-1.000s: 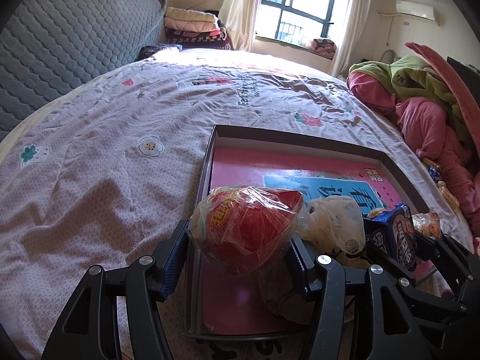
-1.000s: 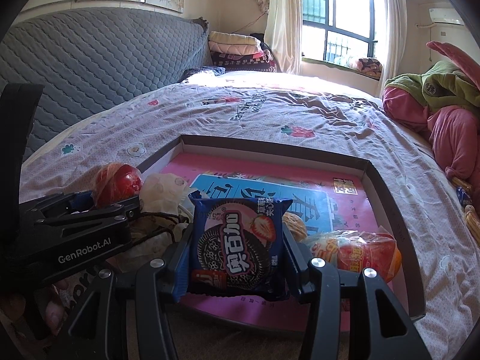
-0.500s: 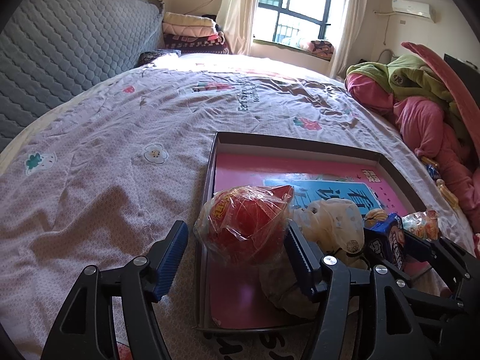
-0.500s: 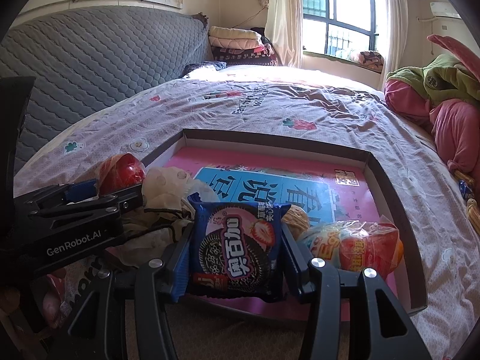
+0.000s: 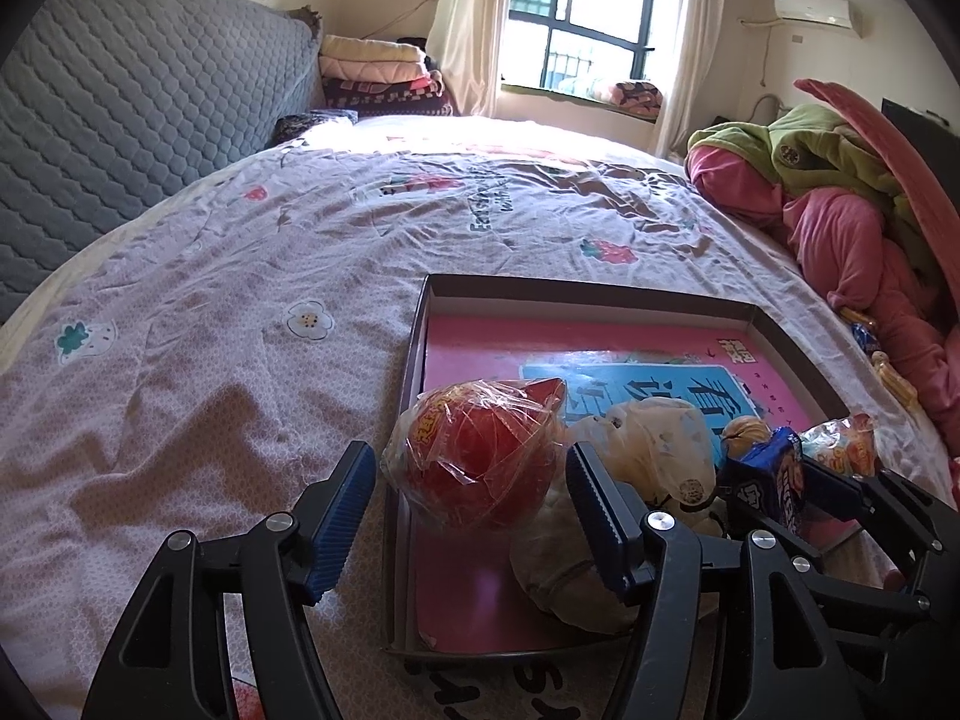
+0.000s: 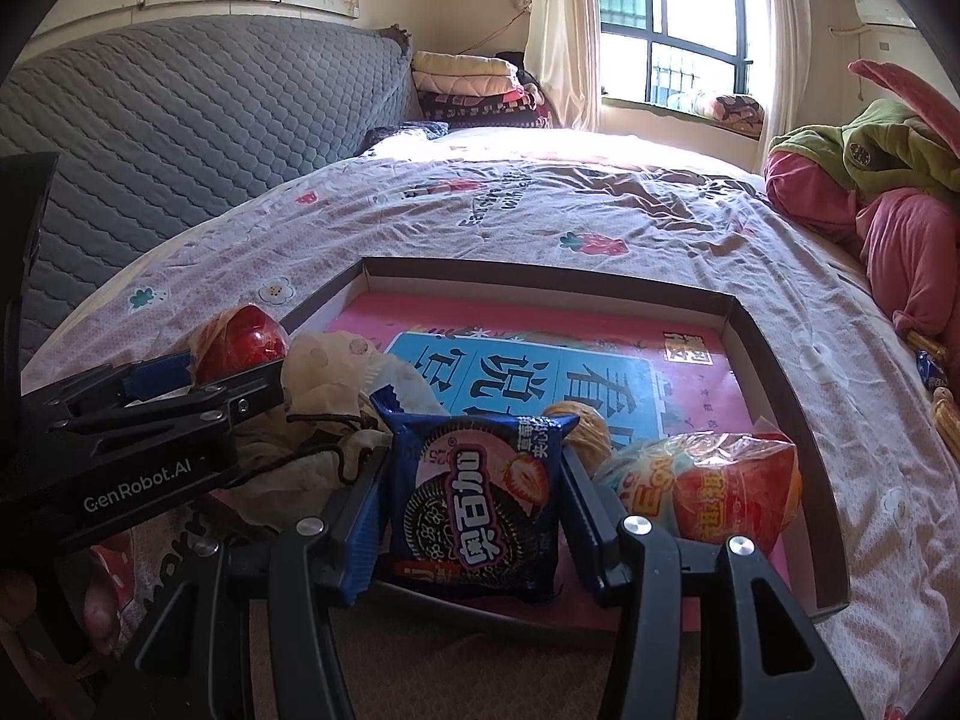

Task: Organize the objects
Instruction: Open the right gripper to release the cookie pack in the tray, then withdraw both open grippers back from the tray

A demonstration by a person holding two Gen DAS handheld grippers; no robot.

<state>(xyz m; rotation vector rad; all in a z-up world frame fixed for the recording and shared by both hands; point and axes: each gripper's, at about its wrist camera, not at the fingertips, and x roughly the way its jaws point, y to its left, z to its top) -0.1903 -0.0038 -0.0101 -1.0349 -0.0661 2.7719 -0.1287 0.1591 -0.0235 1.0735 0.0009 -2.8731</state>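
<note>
Bed (image 5: 240, 312), pink patterned sheet, grey quilted headboard (image 5: 120, 108) at left. On it: shallow dark-walled tray (image 5: 600, 291), pink and blue printed floor, open side up. Left gripper (image 5: 468, 480): jaws have just been opening and now stand apart, blue pads either side of a red ball (image 5: 480, 462) in clear crinkled wrap; left pad clear of it, right pad just beside it, no squeeze visible. Ball sits at the tray's near left corner, partly over the left wall. Beside it to the right, inside the tray: cream bag (image 5: 654, 450), crumpled, dark cord trailing from it. Right gripper (image 6: 474, 516): jaws drawn in on a blue cookie packet (image 6: 474, 498), strawberry and dark biscuit printed on its face, upright between the pads, both pads pressing its side edges; packet's lower edge at the tray's near wall. Behind the packet: small tan round item (image 6: 582, 426), kind cannot be told. To the packet's right, on the tray floor: orange snack (image 6: 720, 486) in clear wrap, lying on its side near the right wall. Bed's right edge: heap of pink and green clothes (image 5: 840, 198). Far end: folded blankets (image 5: 378, 72) stacked by the window (image 5: 576, 18).
</note>
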